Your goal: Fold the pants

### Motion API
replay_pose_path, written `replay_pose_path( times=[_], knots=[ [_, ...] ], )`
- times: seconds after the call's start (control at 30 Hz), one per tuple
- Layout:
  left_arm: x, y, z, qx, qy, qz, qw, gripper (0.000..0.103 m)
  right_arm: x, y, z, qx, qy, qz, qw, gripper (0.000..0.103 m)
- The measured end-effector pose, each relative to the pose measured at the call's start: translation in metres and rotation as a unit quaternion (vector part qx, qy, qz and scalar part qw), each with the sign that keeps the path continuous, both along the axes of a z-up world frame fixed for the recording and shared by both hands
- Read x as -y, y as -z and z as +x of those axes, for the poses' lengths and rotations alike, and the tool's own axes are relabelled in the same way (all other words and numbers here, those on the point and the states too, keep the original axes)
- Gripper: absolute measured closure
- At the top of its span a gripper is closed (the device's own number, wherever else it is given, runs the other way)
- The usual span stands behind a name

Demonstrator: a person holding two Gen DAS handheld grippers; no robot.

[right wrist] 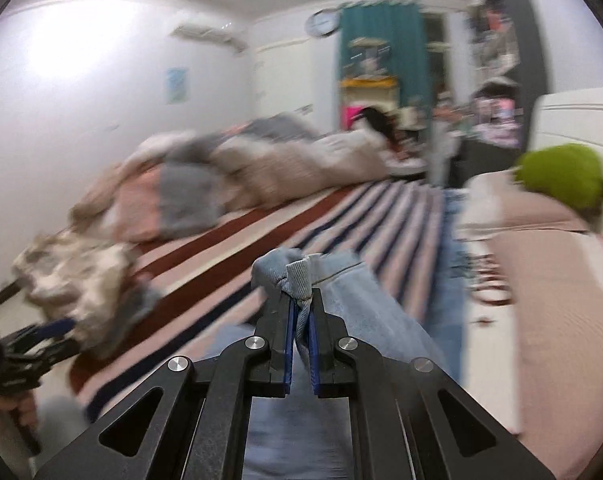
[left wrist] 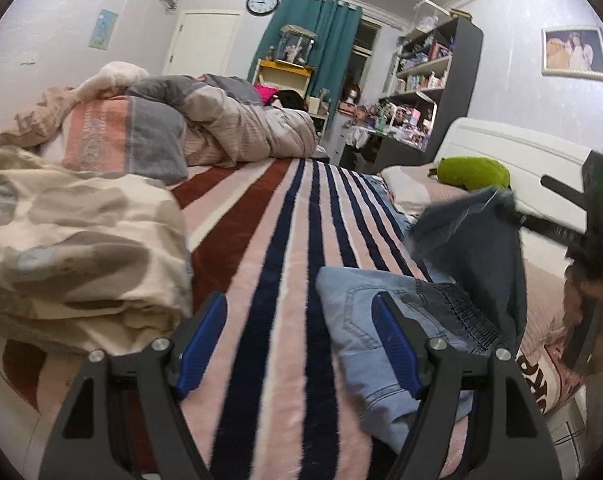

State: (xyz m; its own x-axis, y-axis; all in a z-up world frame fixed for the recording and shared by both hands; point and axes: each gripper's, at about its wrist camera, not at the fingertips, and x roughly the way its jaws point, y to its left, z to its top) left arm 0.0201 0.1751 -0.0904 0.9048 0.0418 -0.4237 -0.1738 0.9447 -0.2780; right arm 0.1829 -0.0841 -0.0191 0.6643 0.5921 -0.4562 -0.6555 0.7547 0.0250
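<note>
The light blue denim pants (left wrist: 365,320) lay on the striped pink, navy and rust blanket (left wrist: 269,264), near the bed's right side. The left gripper (left wrist: 301,340) hung just above the blanket with its blue-padded fingers spread wide, gripping nothing; the right-hand finger overlapped the jeans' waist area. The right gripper (right wrist: 301,312) was clamped tight on a bunched fold of the pants (right wrist: 297,276), lifting it off the bed (this view was blurred). Farther right, a green plush toy (left wrist: 473,172) rested on a pillow (left wrist: 413,188); a crumpled patterned quilt (left wrist: 73,240) sat left.
</note>
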Motion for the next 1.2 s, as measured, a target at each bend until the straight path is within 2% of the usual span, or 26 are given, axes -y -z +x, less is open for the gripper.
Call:
replay_pose_path(
  times=[0.13, 0.3, 0.37, 0.5, 0.7, 0.9, 0.97, 1.03, 1.1, 1.2],
  knots=[
    [-0.012, 0.003, -0.011, 0.003, -0.009, -0.012, 0.9999, 0.032, -0.054, 0.037, -0.022, -0.043, -0.064, -0.044, 0.996, 0.102],
    [-0.017, 0.009, -0.016, -0.002, -0.01, -0.022, 0.9997, 0.032, -0.074, 0.091, -0.038, -0.087, -0.076, -0.095, 0.989, 0.102],
    [-0.016, 0.01, -0.017, -0.005, -0.006, -0.022, 0.9997, 0.032, -0.067, 0.102, -0.043, -0.098, -0.068, -0.096, 0.988, 0.102],
    [-0.011, 0.009, -0.011, -0.007, 0.004, -0.025, 0.9997, 0.032, -0.05, 0.091, -0.033, -0.103, -0.055, -0.065, 0.991, 0.102],
    [-0.007, 0.007, -0.008, -0.001, 0.007, -0.03, 0.9995, 0.032, -0.068, 0.044, 0.007, -0.063, -0.044, -0.047, 0.996, 0.102],
    [-0.016, 0.011, -0.007, -0.01, -0.008, -0.027, 0.9995, 0.032, -0.074, 0.009, 0.054, -0.031, 0.009, -0.035, 0.999, 0.102],
    [-0.017, 0.011, -0.005, -0.012, -0.011, -0.026, 0.9995, 0.032, -0.074, 0.006, 0.06, -0.016, 0.022, -0.035, 0.999, 0.102],
    [-0.017, 0.012, -0.004, -0.015, -0.01, -0.027, 0.9995, 0.032, -0.071, 0.008, 0.059, -0.028, 0.021, -0.023, 0.999, 0.102],
    [-0.014, 0.011, -0.003, -0.016, -0.005, -0.025, 0.9995, 0.032, -0.07, 0.018, 0.046, -0.05, -0.008, -0.019, 0.999, 0.102],
    [-0.009, 0.009, -0.004, -0.019, -0.002, -0.022, 0.9996, 0.032, -0.068, 0.047, 0.007, -0.077, -0.062, -0.044, 0.994, 0.102]
  ],
)
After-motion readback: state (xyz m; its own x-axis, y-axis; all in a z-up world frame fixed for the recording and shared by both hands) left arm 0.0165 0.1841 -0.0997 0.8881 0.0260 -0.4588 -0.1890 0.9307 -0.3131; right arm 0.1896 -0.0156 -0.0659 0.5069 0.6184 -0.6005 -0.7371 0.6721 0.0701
